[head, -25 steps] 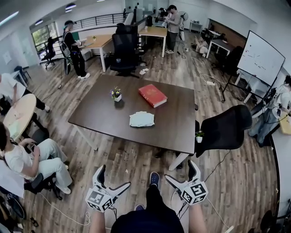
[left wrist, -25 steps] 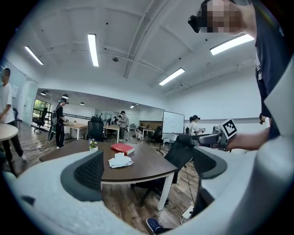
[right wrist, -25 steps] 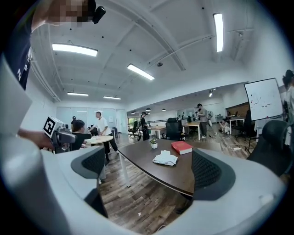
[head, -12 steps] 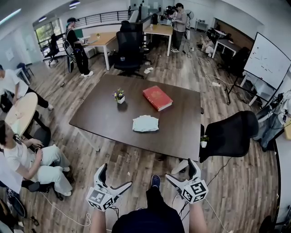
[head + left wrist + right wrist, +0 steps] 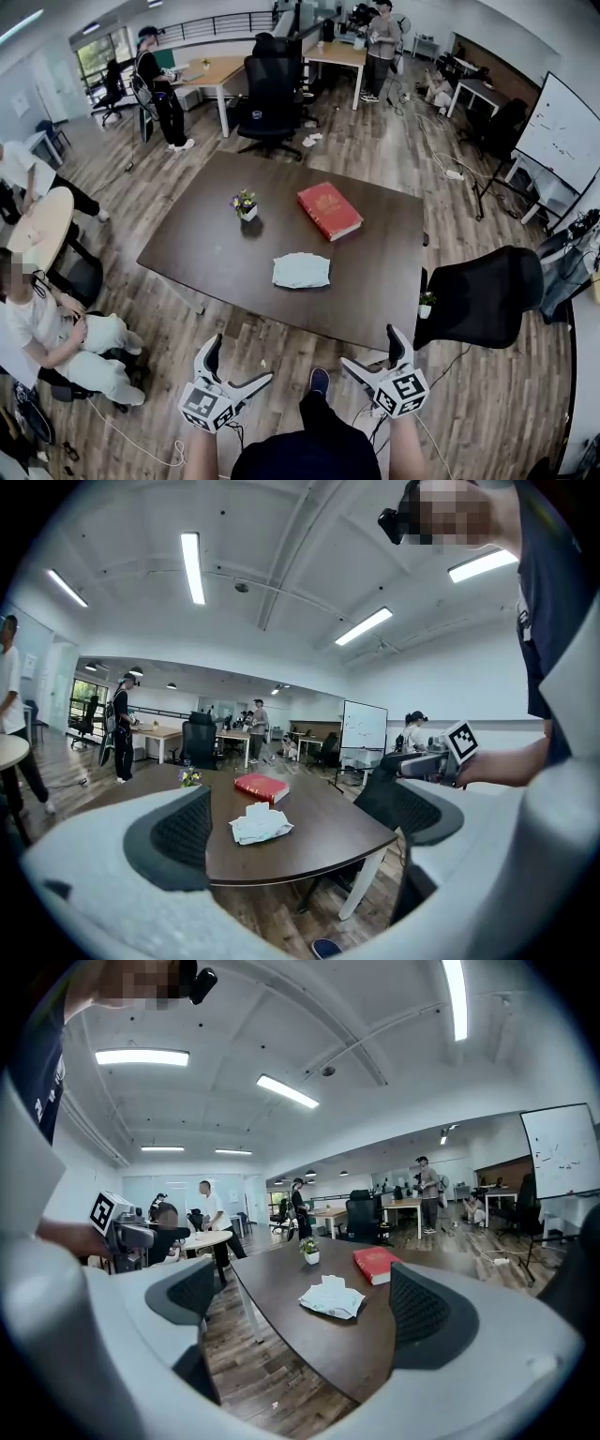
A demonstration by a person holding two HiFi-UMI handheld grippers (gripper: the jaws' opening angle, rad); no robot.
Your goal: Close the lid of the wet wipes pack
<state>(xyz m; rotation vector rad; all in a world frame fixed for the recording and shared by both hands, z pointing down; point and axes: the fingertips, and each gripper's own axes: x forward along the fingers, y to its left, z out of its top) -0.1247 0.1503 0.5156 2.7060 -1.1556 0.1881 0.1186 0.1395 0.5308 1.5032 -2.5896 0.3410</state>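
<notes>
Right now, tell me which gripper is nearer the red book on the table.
Right. The right gripper hangs short of the table's near edge, roughly in line with the red book; the left gripper is off to the book's left.

The wipes pack [image 5: 301, 270] lies on the surface [image 5: 211, 239] near the middle of the frame, toward the lower edge of the surface. A book [image 5: 329, 210] lies above it and slightly right. A potted plant [image 5: 244, 204] stands to the pack's upper left. A chair [image 5: 483, 295] stands at the surface's right. The left gripper [image 5: 239, 361] and right gripper [image 5: 369, 347] sit at the bottom of the frame, well apart from the surface.
</notes>
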